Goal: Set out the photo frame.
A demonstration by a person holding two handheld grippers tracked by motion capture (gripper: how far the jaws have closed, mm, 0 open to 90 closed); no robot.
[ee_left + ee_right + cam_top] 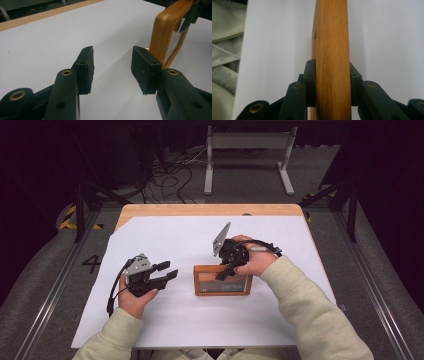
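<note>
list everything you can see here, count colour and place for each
wooden frame: 1, orange-brown, on the white sheet right of centre, gripped at its top edge
white sheet: 1, white, covers most of the table
table: 1, light wood, its far edge shows beyond the sheet
metal stand: 1, grey-white, on the floor beyond the table
cables: several, black, on the floor at the back left
left gripper: 1, black, jaws apart with nothing between them, left of the frame
right gripper: 1, black, pads against both faces of the frame
sleeves: 2, pale green-beige, from the bottom edge

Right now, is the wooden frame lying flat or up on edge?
On edge: the wooden frame stands on the white sheet, clamped in the right tongs.
</note>
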